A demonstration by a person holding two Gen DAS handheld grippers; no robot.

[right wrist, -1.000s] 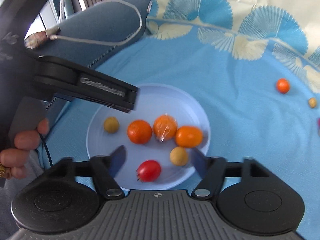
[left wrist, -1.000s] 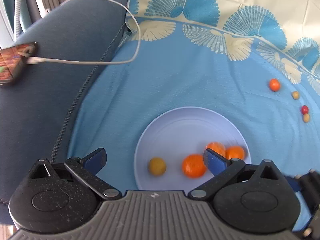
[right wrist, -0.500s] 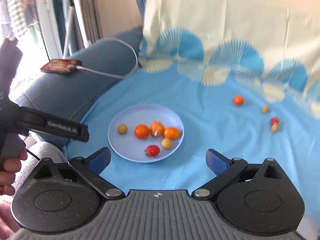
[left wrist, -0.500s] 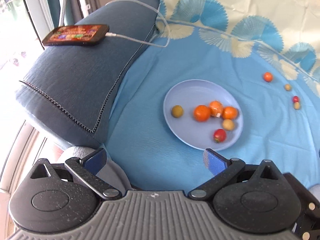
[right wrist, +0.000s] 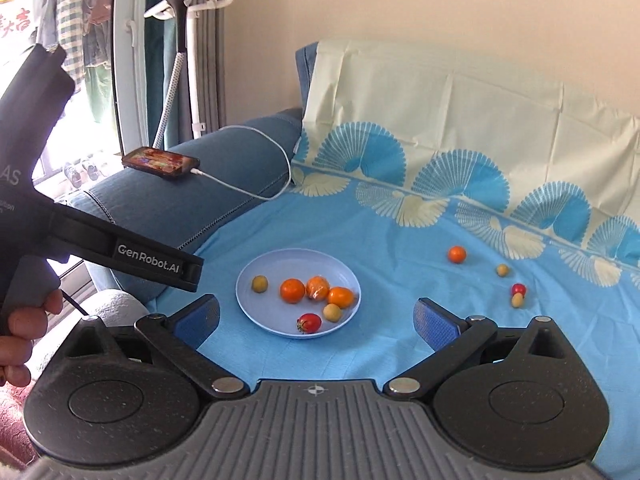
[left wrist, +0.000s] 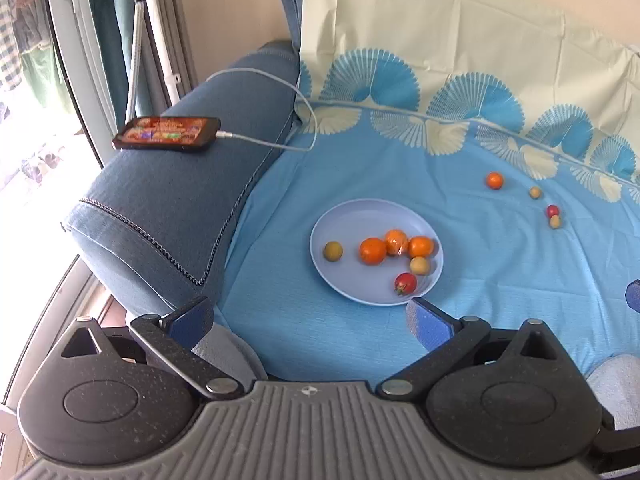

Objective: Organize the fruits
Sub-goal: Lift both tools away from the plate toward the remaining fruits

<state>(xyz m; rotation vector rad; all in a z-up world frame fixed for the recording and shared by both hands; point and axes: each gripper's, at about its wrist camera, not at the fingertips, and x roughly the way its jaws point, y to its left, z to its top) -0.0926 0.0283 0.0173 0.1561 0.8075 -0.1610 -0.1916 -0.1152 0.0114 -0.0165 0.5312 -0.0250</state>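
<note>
A pale blue plate (left wrist: 352, 216) (right wrist: 248, 280) lies on the blue sheet. It holds several fruits: oranges (left wrist: 373, 251) (right wrist: 292, 290), a red tomato (left wrist: 405, 282) (right wrist: 309, 322) and small yellow-green fruits (left wrist: 333, 250). Loose on the sheet to the right lie a small orange (left wrist: 495, 180) (right wrist: 457, 254), a red fruit (left wrist: 553, 211) (right wrist: 518, 289) and two yellowish ones (left wrist: 535, 192). My left gripper (left wrist: 310, 320) is open and empty, held back from the plate. My right gripper (right wrist: 316, 320) is open and empty, also well back.
A phone (left wrist: 167, 133) (right wrist: 161, 162) on a white cable (left wrist: 276, 144) rests on the blue sofa arm (left wrist: 168, 200) at the left. The left gripper's body (right wrist: 100, 248) and the hand crosses the right wrist view at left. A cream cover drapes the backrest (right wrist: 440, 112).
Both grippers have pulled back and up from the plate. The red tomato stays on the plate. Both are open wide now.
</note>
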